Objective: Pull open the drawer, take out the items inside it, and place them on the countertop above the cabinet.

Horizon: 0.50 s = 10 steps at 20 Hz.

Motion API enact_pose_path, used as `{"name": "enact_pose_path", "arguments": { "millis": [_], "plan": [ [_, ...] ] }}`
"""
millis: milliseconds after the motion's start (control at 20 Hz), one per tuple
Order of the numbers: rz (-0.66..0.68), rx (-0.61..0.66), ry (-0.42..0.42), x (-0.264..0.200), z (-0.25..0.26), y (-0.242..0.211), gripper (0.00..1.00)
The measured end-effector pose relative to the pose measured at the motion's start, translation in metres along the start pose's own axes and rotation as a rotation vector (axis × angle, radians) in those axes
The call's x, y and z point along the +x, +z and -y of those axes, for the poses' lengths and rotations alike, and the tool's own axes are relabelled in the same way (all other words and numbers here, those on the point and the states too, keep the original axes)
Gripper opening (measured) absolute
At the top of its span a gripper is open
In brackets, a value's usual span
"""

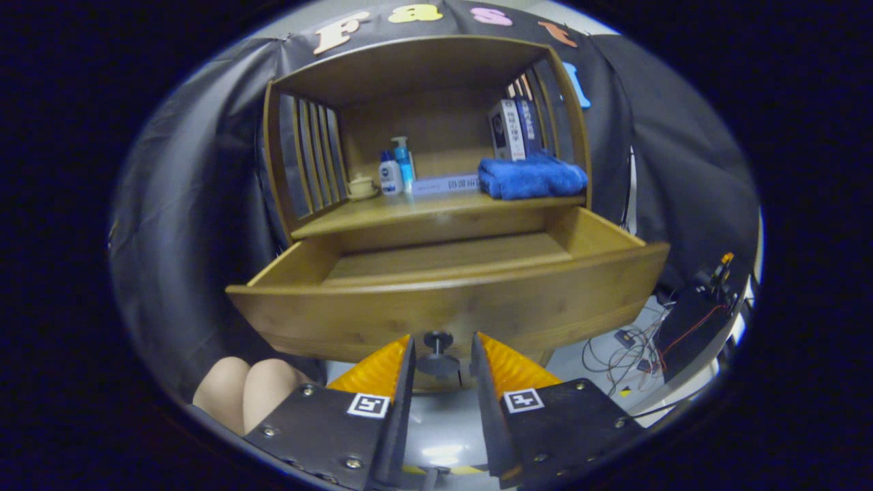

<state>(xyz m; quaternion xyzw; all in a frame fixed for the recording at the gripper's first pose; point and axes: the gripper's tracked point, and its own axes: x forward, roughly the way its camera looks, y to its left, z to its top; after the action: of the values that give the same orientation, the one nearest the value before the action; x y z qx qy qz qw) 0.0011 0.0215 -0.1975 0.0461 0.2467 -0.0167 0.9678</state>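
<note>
The wooden cabinet's drawer point(450, 303) stands pulled far out toward me. The part of its floor that I can see is bare wood; the front panel hides the near part. Its dark round knob point(438, 356) sits between my gripper's point(442, 348) two fingers, which flank it with a narrow gap on each side, so the gripper is open. Above the drawer is the countertop point(382, 217), with a folded blue towel point(530, 177) lying at its right end.
On the countertop stand two pump bottles point(395, 170), a small cup point(361, 186), a flat white box point(445, 185) and upright books point(515, 128). Slatted sides and a roof enclose it. A person's fingers point(245, 395) show by my left finger. Cables and a dark box point(682, 327) lie at the right.
</note>
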Motion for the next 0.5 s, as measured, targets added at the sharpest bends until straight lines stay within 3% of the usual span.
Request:
{"name": "enact_pose_path", "arguments": {
  "millis": [300, 450, 500],
  "plan": [
    [0.060, -0.102, 0.023, 0.018, -0.006, 0.065, 0.46],
    [0.011, -0.139, 0.047, 0.045, -0.011, 0.077, 0.53],
    [0.007, -0.145, 0.049, 0.057, -0.013, 0.083, 0.63]
  ]
}}
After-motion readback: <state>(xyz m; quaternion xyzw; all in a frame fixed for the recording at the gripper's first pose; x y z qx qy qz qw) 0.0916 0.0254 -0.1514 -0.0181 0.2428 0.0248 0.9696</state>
